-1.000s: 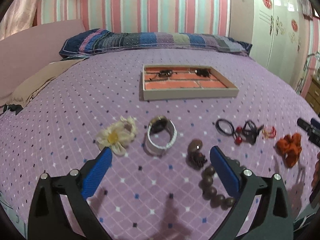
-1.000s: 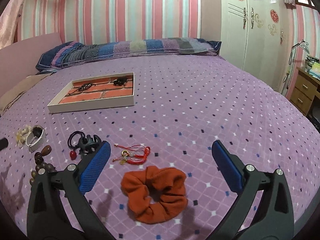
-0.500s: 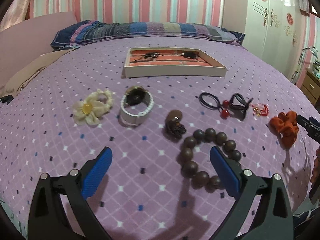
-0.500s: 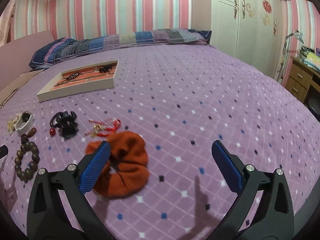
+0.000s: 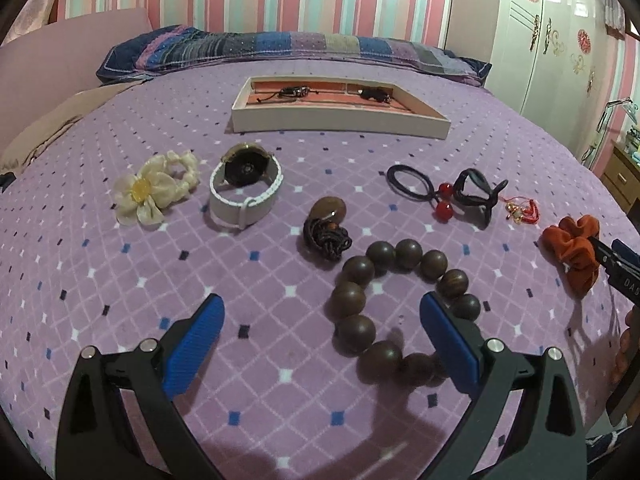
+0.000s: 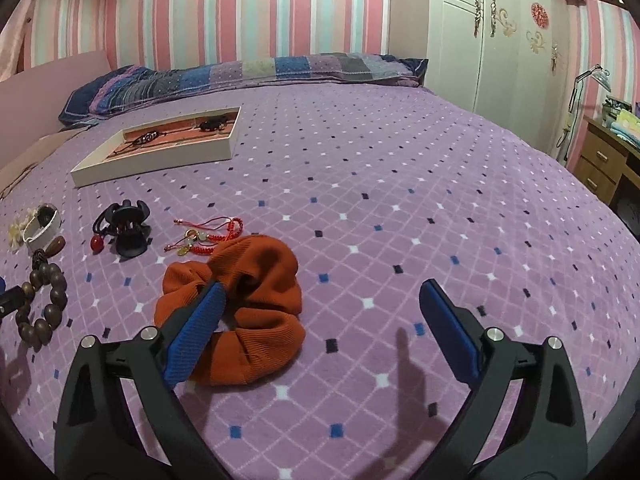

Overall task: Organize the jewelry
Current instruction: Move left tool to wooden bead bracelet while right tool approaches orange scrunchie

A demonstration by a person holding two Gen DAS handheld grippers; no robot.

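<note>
My left gripper (image 5: 322,322) is open and empty, low over the purple bedspread; its right finger overlaps the brown wooden bead bracelet (image 5: 360,304). Beyond lie a cream flower scrunchie (image 5: 154,190), a white-strapped watch (image 5: 246,190), a brown pendant on a cord (image 5: 326,224), a black hair tie with red beads (image 5: 416,186), a black claw clip (image 5: 476,192) and a red cord charm (image 5: 520,208). My right gripper (image 6: 322,322) is open; its left finger lies over the orange scrunchie (image 6: 256,308). The tray (image 5: 340,120) stands further back with two dark pieces inside.
The tray also shows in the right wrist view (image 6: 160,160) at the far left. A striped pillow (image 5: 280,50) lies at the head of the bed. A white wardrobe (image 6: 500,40) and a wooden nightstand (image 6: 604,164) stand to the right of the bed.
Both grippers have pulled back and lowered. The bead bracelet now reaches the left gripper's right finger. The orange scrunchie has shifted left, under the right gripper's left finger.
</note>
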